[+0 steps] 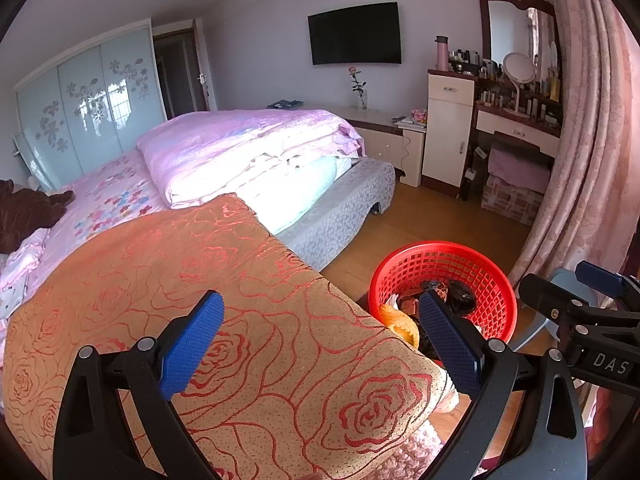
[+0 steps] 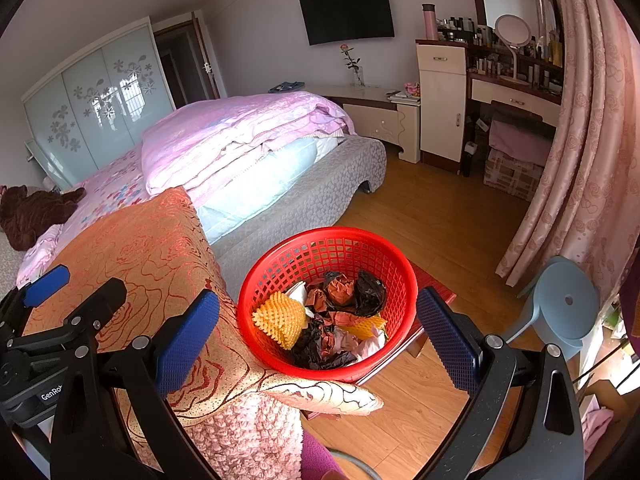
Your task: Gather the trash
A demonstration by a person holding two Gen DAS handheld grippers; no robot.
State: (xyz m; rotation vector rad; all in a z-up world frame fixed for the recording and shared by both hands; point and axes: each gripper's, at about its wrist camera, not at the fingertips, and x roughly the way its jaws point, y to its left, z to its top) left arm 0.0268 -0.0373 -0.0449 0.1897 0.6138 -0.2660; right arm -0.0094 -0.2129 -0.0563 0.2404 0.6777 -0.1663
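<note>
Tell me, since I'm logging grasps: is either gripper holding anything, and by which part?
Nothing is held. The left gripper and right gripper are both open and empty.

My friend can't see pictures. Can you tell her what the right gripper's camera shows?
The open, empty right gripper is above a red basket holding crumpled trash: a yellow foam net, black bags and paper scraps. The basket is beside an orange rose-patterned blanket, with a pink bed and wall TV behind.
</note>
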